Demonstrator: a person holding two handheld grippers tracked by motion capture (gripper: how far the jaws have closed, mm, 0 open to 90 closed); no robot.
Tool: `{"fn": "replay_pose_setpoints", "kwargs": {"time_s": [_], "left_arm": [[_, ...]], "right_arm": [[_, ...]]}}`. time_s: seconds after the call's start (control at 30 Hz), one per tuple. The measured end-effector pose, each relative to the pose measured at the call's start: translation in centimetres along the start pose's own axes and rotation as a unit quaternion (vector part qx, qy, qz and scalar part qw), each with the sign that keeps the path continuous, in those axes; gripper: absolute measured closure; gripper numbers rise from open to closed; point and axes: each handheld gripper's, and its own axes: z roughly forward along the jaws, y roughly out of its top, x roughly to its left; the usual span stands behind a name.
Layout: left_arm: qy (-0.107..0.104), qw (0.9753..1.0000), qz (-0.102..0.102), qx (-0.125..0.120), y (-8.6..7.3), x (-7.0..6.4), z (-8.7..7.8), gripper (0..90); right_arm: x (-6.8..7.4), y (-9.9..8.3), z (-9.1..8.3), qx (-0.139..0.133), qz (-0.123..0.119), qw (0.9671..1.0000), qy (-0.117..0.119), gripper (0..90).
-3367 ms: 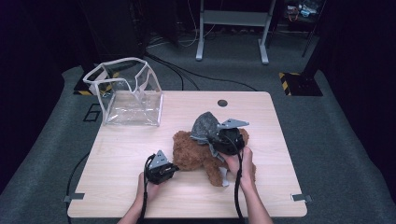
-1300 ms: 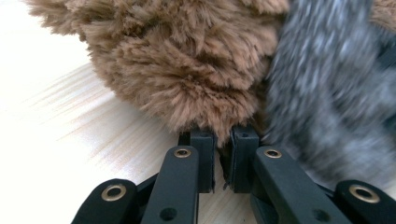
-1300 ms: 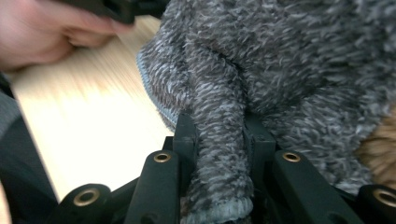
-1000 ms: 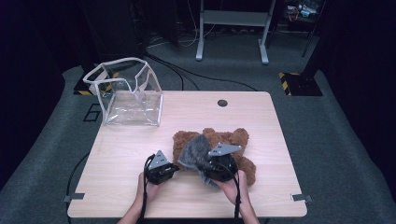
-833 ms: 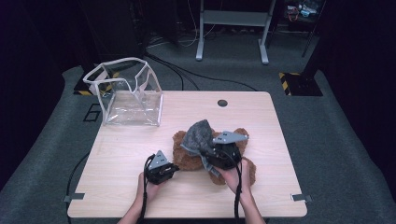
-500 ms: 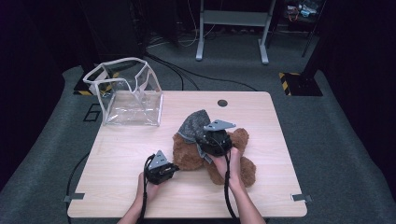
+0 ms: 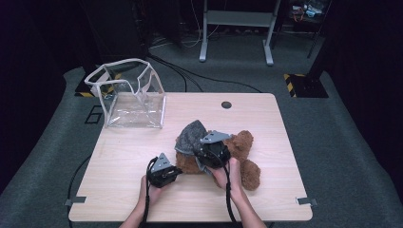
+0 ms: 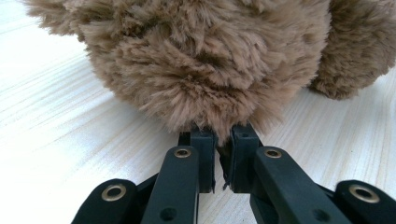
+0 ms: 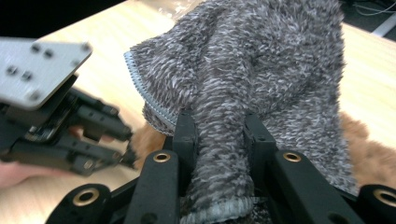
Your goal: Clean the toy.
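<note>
A brown plush bear (image 7: 240,151) lies on the wooden table (image 7: 133,156), right of the middle. Over its left part hangs a grey fuzzy cloth (image 7: 190,134) with a stitched hem. My right gripper (image 7: 202,147) is shut on a fold of that cloth (image 9: 261,70), which bunches between its jaws. My left gripper (image 7: 179,170) sits low at the bear's near-left side, its jaws pinched on a tuft of brown fur (image 8: 210,65). In the right gripper view, the left gripper (image 9: 126,147) shows at the left, blurred, against brown fur.
A clear plastic bag (image 7: 130,95) with white edging stands open at the table's back left. A dark round hole (image 7: 226,104) sits near the back edge. Dark floor, cables and a metal stand (image 7: 235,28) lie beyond the table.
My right gripper has carried the grey cloth up and back over the bear, then a little to the left. The bear shifted slightly. The left gripper has stayed put on the fur.
</note>
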Motion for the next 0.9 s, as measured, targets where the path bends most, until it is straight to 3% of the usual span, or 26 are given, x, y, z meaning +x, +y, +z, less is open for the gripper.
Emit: {"fn": "replay_pose_setpoints", "kwargs": {"time_s": [0.47, 0.9], "left_arm": [[0.003, 1.0, 0.002, 0.0, 0.0, 0.0, 0.0, 83.9], [0.003, 1.0, 0.003, 0.0, 0.0, 0.0, 0.0, 83.8]], "right_arm": [[1.6, -3.7, 0.3, 0.029, 0.007, 0.9988, 0.037, 71.4], [2.5, -7.1, 3.0, 0.087, 0.009, 0.9939, 0.068, 71.4]]}}
